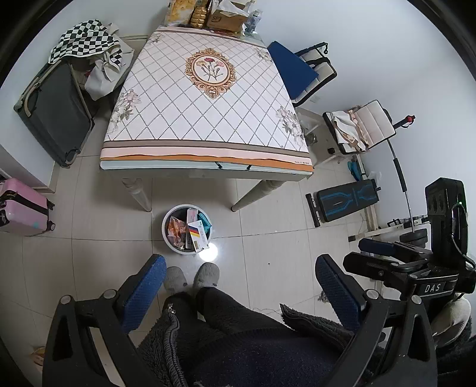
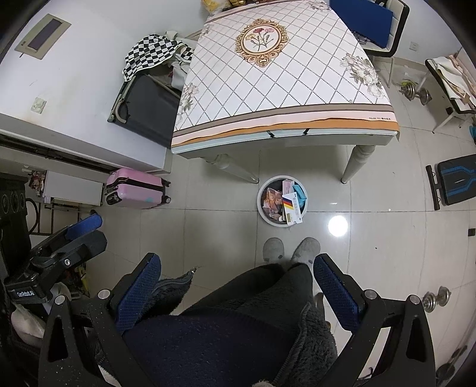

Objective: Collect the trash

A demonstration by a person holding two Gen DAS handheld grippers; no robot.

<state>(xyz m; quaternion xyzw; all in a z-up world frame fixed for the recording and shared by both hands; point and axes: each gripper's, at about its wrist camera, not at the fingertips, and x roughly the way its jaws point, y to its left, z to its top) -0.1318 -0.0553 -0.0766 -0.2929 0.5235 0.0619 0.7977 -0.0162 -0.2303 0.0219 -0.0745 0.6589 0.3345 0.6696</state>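
Note:
A round white trash bin [image 1: 166, 229] [image 2: 263, 205] stands on the tiled floor in front of the table, just beyond the person's grey slippers [image 1: 205, 275] [image 2: 306, 248]. Inside it lie an orange wrapper [image 1: 176, 229] [image 2: 273, 201], a white box with red and yellow stripes [image 1: 197, 235] [image 2: 293, 210], a teal packet and a pink box. My left gripper [image 1: 239, 288] is held high above the floor, open and empty, its blue pads wide apart. My right gripper [image 2: 236, 285] is likewise open and empty. Each gripper shows at the edge of the other's view.
The table [image 1: 205, 104] [image 2: 279, 77] has a diamond-patterned cloth; boxes and bottles [image 1: 217, 13] crowd its far end. A dark suitcase [image 1: 53, 113] and pink suitcase [image 2: 135, 187] stand left. Chairs [image 1: 309, 71], a bench [image 1: 345, 202] and dumbbells [image 2: 416, 93] lie right.

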